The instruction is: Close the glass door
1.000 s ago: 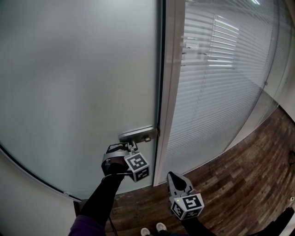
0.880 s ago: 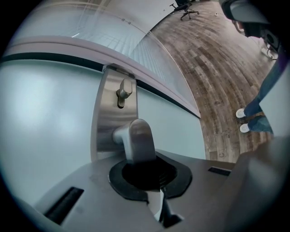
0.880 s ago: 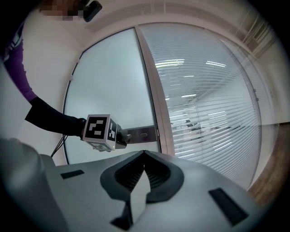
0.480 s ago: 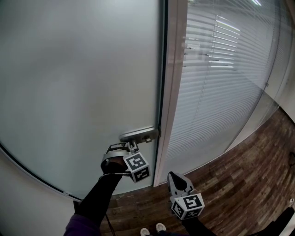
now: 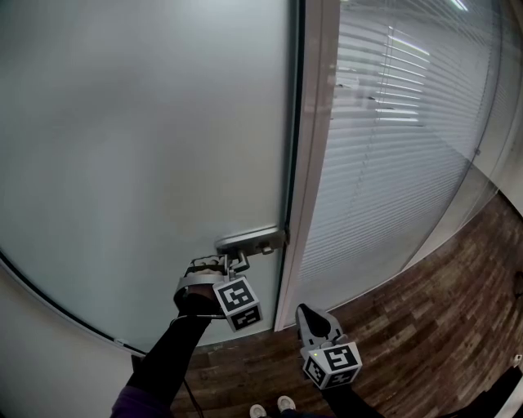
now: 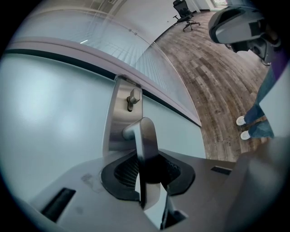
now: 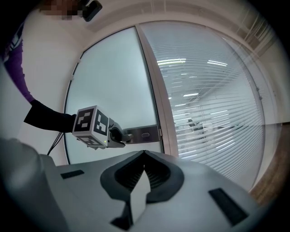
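Note:
The frosted glass door (image 5: 147, 147) fills the left of the head view, its edge against the pale frame (image 5: 315, 163). A steel handle plate (image 5: 249, 242) sits at that edge. My left gripper (image 5: 233, 263) is at the lever (image 6: 146, 140), which stands between its two pads. Its jaws have just been opening, and a thin gap shows beside the lever on the left pad's side, so it is open. My right gripper (image 5: 309, 313) hangs lower, right of the frame, shut with nothing in it (image 7: 144, 154). It looks across at the left gripper (image 7: 118, 135).
A glass wall with white blinds (image 5: 392, 163) runs right of the frame. Dark wooden floor (image 5: 425, 326) lies below it. The person's shoes (image 5: 270, 406) show at the bottom edge. An office chair (image 6: 183, 9) stands far off down the corridor.
The left gripper's marker cube has sunk slightly below the handle. The door, the frame and the right gripper look the same.

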The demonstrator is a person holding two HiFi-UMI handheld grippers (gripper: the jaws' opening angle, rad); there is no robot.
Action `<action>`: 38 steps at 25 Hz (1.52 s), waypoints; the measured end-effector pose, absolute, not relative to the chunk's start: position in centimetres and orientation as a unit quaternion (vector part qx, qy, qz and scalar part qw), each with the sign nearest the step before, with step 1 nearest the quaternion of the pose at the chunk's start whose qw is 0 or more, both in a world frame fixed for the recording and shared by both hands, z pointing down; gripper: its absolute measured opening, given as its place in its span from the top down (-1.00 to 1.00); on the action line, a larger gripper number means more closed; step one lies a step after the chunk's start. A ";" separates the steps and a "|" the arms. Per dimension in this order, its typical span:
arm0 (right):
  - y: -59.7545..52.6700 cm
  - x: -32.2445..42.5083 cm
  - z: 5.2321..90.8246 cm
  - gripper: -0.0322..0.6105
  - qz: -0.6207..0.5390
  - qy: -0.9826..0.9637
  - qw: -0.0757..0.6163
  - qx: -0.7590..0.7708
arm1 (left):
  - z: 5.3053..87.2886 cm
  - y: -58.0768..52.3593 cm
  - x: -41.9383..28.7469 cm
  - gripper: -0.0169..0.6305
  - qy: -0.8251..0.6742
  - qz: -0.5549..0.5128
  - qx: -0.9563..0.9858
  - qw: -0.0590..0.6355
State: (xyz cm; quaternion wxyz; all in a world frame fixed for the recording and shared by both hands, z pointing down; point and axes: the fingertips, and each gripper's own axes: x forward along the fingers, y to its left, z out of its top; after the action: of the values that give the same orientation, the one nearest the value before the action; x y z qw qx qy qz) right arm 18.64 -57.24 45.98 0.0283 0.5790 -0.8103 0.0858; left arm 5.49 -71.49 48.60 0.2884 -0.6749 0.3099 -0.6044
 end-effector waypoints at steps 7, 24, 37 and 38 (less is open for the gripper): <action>-57.7 18.6 46.1 0.93 0.086 -0.810 0.025 0.580 | 47.7 -71.0 5.3 0.62 0.310 -0.593 -0.675 0.311; -58.0 15.8 45.3 0.93 0.076 -0.829 0.029 0.553 | 42.7 -66.6 3.6 0.52 0.374 -0.513 -0.704 0.318; -57.1 13.0 43.9 0.93 0.057 -0.848 0.024 0.526 | 35.1 -60.5 0.8 0.52 0.558 -0.144 -0.800 0.168; -57.0 12.8 43.7 0.93 0.051 -0.850 0.026 0.524 | 34.5 -60.0 0.3 0.52 0.569 -0.099 -0.803 0.149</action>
State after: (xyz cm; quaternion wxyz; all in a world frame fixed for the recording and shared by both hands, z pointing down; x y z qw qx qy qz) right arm 12.81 -56.97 43.66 0.0258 0.5236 -0.8500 0.0509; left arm 0.31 -59.97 34.50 0.1492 -0.8028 0.5686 -0.0994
